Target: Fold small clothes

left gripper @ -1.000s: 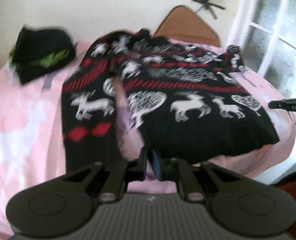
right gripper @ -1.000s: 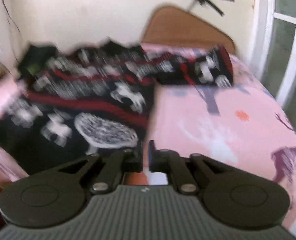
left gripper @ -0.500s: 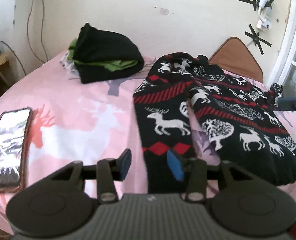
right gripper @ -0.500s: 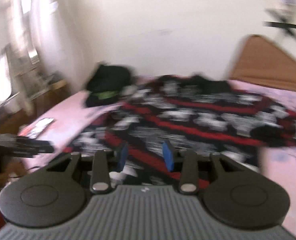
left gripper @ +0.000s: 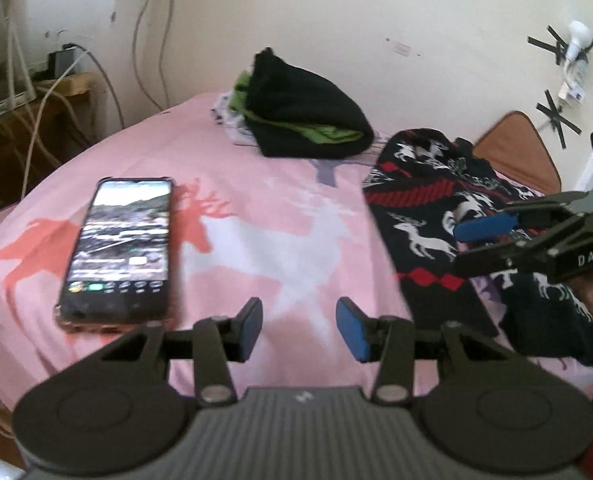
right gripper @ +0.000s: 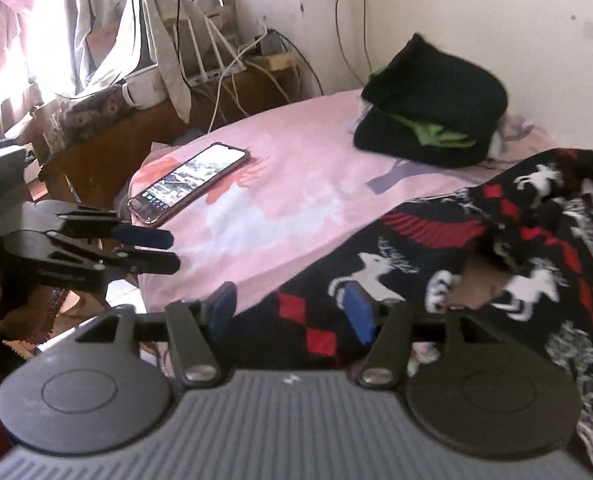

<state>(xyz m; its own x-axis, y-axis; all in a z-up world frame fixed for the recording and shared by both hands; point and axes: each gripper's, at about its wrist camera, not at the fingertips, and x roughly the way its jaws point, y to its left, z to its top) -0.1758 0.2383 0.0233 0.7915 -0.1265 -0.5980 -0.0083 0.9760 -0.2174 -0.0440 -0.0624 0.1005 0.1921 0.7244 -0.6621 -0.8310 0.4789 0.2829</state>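
A black sweater with white reindeer and red bands (left gripper: 428, 204) lies spread on the pink bedsheet (left gripper: 280, 216); it fills the right of the right wrist view (right gripper: 496, 264). My left gripper (left gripper: 299, 330) is open and empty over bare sheet, left of the sweater's sleeve; it also shows at the left of the right wrist view (right gripper: 168, 250). My right gripper (right gripper: 289, 313) is open and empty just above the sleeve's cuff end; it shows at the right of the left wrist view (left gripper: 462, 246).
A phone (left gripper: 120, 244) with a lit screen lies on the sheet at the left. A folded black and green pile (left gripper: 304, 120) sits near the wall. A wooden side table (right gripper: 144, 128) with cables and a mug stands beside the bed.
Both grippers went from shut to open. Both views swung left: the phone and the side table came into sight, and the sweater shifted to the right.
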